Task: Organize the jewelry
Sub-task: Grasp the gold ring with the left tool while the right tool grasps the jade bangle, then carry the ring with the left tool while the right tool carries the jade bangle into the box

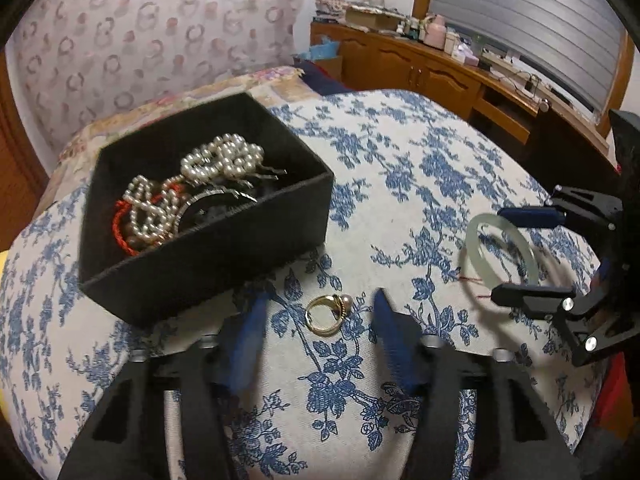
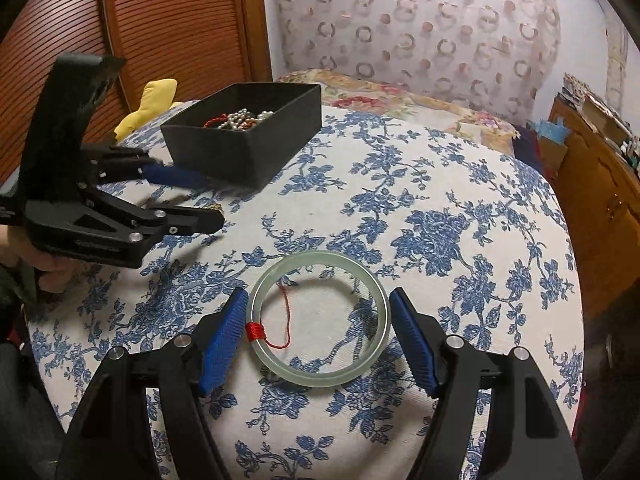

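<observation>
Blue-floral bedspread (image 2: 440, 220), ring-patterned curtain (image 2: 420, 28), wooden cabinets (image 1: 420, 64) beneath a shuttered window (image 1: 520, 12)

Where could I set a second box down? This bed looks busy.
Free: the floral cover right of the black box and beyond the jade bangle. Crowded: the near strip, with the gold ring between left gripper fingers, the bangle between right gripper fingers.
</observation>
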`<state>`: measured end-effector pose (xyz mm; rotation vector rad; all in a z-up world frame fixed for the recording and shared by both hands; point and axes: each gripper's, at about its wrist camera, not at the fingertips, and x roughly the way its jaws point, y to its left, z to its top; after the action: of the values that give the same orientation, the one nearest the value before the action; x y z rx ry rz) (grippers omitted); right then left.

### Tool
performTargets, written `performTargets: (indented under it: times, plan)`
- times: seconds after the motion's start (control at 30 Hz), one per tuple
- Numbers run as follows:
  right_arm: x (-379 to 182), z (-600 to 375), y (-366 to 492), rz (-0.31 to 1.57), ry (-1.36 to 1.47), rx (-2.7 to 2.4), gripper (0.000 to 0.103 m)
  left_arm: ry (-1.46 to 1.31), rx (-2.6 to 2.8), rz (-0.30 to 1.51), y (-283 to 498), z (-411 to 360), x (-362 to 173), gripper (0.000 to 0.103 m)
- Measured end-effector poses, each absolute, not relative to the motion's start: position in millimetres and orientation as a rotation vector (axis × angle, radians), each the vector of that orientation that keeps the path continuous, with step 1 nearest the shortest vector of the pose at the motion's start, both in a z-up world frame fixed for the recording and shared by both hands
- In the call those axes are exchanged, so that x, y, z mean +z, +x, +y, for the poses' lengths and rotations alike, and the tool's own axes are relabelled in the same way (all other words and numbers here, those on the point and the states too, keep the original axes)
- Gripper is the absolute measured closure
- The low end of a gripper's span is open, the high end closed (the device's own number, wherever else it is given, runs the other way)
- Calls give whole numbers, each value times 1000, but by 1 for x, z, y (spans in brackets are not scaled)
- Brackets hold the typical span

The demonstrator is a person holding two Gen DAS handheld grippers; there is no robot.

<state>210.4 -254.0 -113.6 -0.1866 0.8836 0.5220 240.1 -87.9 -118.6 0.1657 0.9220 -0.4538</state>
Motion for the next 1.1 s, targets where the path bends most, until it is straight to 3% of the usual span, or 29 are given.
performTargets:
  times: [0.17, 0.3, 0.37, 0.73, 1.1]
  plan:
    - [-115, -257, 212, 883, -180, 531, 29, 215, -457, 908, 236, -96, -118, 81]
    - [-112, -257, 216, 874, -174, 537, 29, 224, -461, 908, 236, -96, -116, 83]
    - [-111, -256, 217, 869, -173, 541, 29, 209, -459, 907, 236, -95, -115, 92]
    - [-102, -247, 221, 844, -178, 556, 29, 153, -456, 878, 230, -79, -101, 92]
    - [-73, -224, 236, 767, -169, 598, 29, 90, -408, 749, 243, -49, -50, 92]
